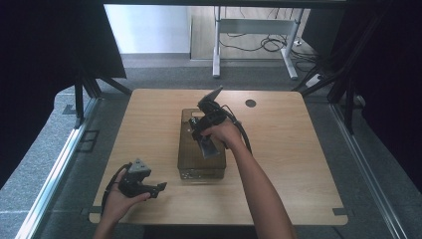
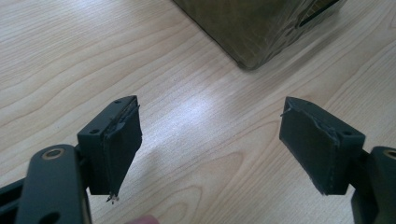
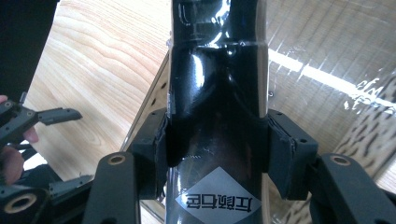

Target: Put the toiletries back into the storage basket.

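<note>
Glossy black bottle (image 3: 217,93) clamped in right gripper (image 3: 217,149) jaws, over the smoky clear box (image 1: 201,149) mid-bench, seemingly about to go in; left gripper (image 2: 210,144) idles near-left, jaws wide, empty; placing and release remain.

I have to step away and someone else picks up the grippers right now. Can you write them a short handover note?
Right gripper: shut on the black bottle, held over the clear brownish box mid-table.
Left gripper: open, empty, above bare wood near the table front-left, box corner just ahead.
Done: bottle gripped and brought over the box.
Left: probably lower it into the box and release; the left could steady the box.
</note>
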Available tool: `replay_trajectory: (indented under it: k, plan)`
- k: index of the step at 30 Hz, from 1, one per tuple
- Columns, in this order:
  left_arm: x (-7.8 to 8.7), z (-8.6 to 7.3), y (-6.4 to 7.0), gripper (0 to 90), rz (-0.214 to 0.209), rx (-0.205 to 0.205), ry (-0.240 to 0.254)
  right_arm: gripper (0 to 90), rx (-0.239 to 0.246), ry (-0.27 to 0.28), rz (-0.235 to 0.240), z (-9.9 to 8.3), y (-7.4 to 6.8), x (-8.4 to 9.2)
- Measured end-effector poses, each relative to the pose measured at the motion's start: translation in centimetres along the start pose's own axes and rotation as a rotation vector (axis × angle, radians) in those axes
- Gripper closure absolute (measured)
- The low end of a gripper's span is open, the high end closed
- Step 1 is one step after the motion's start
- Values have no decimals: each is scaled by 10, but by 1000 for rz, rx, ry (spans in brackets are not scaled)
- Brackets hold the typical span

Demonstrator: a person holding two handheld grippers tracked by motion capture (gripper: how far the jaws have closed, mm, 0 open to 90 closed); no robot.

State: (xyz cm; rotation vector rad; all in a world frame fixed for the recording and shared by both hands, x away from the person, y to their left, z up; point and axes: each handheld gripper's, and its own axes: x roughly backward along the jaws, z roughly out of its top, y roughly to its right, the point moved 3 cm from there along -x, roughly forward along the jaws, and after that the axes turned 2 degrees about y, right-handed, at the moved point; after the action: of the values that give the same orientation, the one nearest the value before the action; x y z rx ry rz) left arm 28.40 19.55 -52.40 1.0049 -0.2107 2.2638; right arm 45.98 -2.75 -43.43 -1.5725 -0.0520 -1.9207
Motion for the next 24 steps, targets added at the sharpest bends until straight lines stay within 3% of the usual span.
replay_trajectory:
  k: [15, 19, 24]
  plan:
    - [-3, 2, 2, 214, -17, -9, -3, 461, -129, 19, 17, 1, 5, -28]
    - [-2, 2, 1, 214, -19, -7, -2, 460, -149, 12, 35, 2, 5, -35]
    - [-3, 2, 1, 214, -21, -5, 1, 460, -167, 10, 21, 1, 6, -41]
